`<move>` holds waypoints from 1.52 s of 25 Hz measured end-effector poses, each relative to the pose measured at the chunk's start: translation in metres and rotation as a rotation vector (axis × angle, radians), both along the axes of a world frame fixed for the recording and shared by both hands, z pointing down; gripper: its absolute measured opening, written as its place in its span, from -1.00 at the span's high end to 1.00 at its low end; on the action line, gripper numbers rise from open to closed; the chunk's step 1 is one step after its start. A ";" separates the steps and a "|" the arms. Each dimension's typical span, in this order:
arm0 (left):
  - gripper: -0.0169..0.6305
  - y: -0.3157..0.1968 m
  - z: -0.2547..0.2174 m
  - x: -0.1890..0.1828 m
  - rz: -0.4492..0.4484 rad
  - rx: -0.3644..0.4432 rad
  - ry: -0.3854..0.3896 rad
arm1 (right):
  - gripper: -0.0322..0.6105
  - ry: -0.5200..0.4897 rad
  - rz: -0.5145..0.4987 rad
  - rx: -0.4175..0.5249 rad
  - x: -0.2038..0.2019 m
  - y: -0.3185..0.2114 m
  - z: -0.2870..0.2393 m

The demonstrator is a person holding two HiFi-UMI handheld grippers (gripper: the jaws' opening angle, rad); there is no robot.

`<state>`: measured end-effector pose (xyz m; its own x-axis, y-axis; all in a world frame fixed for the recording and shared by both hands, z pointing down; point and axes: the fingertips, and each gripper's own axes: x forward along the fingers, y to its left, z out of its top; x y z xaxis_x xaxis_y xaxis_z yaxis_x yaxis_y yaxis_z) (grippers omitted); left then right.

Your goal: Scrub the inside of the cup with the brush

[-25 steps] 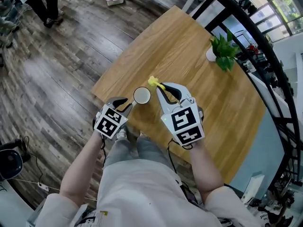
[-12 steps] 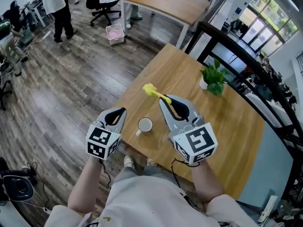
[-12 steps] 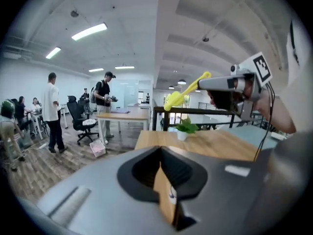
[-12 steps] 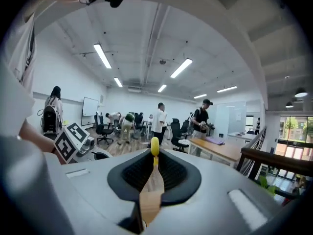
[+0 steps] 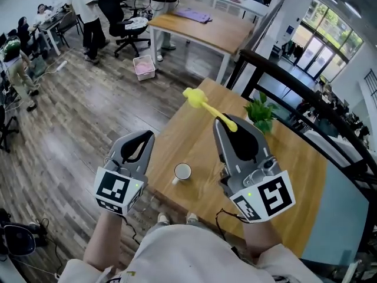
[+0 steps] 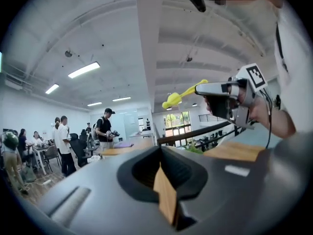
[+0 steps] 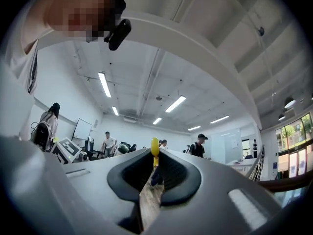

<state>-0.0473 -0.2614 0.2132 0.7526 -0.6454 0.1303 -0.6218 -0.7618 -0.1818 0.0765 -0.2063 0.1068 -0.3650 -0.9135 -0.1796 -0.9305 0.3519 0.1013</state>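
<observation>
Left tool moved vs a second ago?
Yes. The left tool has risen clear of the cup, which sits on the table; before, its tips were at the cup's handle.

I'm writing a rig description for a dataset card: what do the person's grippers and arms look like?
The left gripper and right gripper are grey, teardrop-shaped shells with black-lined jaw openings. Each carries a white cube printed with black square markers and a small green light. A thin black cable trails from the right one. The person wears a light short-sleeved shirt.
</observation>
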 end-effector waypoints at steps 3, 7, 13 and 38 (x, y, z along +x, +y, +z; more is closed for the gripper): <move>0.94 0.011 -0.037 0.000 0.013 0.083 0.036 | 0.79 -0.019 0.028 0.084 0.004 0.011 -0.021; 0.94 0.025 -0.075 -0.005 0.001 0.142 0.080 | 0.79 -0.054 0.070 0.198 0.008 0.027 -0.045; 0.94 0.039 -0.096 -0.008 0.001 0.200 0.092 | 0.79 -0.075 0.077 0.288 0.008 0.049 -0.063; 0.94 0.037 -0.090 -0.007 0.007 0.207 0.120 | 0.79 -0.041 0.042 0.216 -0.006 0.042 -0.036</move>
